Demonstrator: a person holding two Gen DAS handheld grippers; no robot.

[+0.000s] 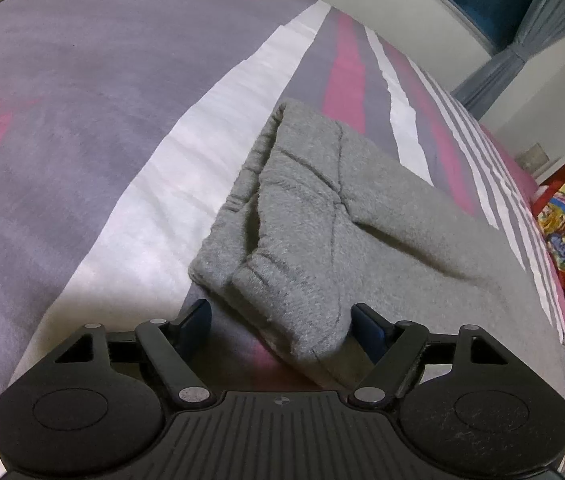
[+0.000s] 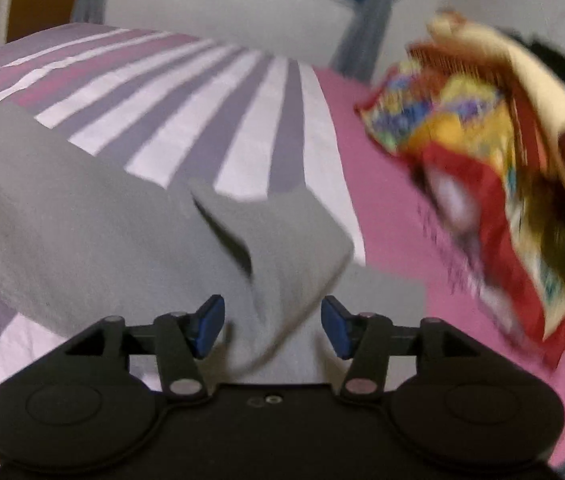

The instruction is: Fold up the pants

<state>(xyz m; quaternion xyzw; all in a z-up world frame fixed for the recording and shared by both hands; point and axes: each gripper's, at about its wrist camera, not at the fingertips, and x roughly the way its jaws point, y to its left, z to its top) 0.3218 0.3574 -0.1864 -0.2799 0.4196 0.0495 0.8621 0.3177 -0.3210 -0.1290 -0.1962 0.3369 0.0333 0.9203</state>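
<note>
Left tool (image 1: 280, 322): we see it spread wide, pants corner between, unpinched.
Right tool (image 2: 272, 326): spread, leg end between, pads clear.
Pants (image 1: 322, 216): on the bed (image 1: 82, 120), waistband doubled over.
Progress: we judge more folds remain.

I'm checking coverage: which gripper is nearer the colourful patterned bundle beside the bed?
Right. The right gripper sits near the bundle; the left gripper is further off, at the pants waistband end.

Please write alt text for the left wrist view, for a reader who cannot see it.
Grey pants, partly folded, lie on a bed cover striped grey, white and pink. The left gripper is open, with a corner of the pants between its blue pads.
</note>
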